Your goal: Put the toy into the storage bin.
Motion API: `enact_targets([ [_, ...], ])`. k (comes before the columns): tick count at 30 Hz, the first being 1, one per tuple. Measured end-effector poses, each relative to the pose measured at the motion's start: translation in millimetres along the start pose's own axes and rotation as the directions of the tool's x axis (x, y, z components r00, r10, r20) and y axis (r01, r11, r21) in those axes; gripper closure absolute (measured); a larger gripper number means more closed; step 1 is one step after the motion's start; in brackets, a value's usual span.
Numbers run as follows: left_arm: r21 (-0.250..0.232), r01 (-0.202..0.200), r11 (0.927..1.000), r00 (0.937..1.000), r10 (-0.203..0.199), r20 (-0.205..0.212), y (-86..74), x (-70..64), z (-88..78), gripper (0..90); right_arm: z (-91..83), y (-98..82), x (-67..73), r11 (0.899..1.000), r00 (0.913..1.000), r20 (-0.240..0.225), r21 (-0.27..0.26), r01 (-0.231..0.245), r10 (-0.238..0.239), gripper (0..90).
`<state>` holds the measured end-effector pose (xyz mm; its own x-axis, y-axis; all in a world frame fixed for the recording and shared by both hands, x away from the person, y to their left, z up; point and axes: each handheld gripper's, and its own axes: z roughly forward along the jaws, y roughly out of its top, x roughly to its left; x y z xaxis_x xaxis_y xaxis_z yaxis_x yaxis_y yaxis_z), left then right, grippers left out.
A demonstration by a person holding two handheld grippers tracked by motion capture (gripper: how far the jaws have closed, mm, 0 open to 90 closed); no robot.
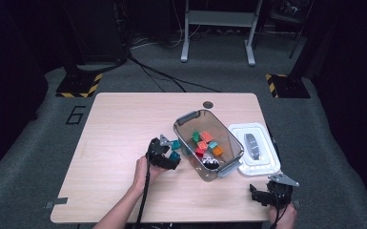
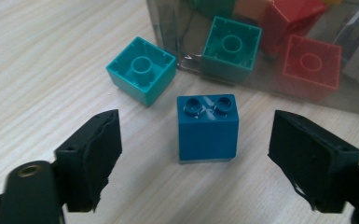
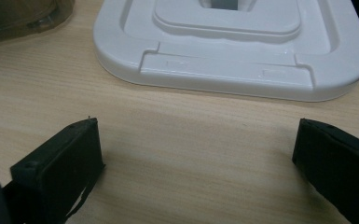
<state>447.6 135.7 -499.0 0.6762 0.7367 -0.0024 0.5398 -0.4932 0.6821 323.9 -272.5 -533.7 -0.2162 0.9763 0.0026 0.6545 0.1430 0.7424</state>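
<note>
On the wooden table [image 1: 114, 143] the clear bin [image 1: 208, 143] of bricks stands with its white lid [image 1: 257, 148] beside it. The left gripper [image 2: 200, 154], jaws open and empty, straddles the dark blue brick [image 2: 207, 128], which stands upright just outside the bin wall. Closing off-centre could tip it or nudge the nearby teal brick [image 2: 142, 70]; open table lies leftward. The right gripper [image 3: 196, 163] rests open and empty near the lid.

Table lit bright, surroundings dark — pics slightly soft.
</note>
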Motion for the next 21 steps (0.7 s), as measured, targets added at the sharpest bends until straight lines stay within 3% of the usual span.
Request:
enact_targets([
  [6,-0.003,-0.026,0.9997,0.9995,0.026,-0.019,2.1,-2.0,2.6,34.7,0.0,0.0,-0.1,1.000,1.0000,0.000,0.000,0.000,0.000,0.7],
  [16,-0.020,-0.019,0.9996,0.9998,0.019,-0.005,-0.9,-3.9,8.8,58.2,0.1,0.0,-0.3,1.000,1.0000,0.000,-0.002,0.003,-0.003,0.7],
  [21,-0.016,-0.029,0.9994,0.9996,0.029,-0.006,-2.4,-2.9,6.8,59.0,0.1,0.0,-0.3,1.000,1.0000,0.000,-0.001,0.003,-0.003,0.7],
])
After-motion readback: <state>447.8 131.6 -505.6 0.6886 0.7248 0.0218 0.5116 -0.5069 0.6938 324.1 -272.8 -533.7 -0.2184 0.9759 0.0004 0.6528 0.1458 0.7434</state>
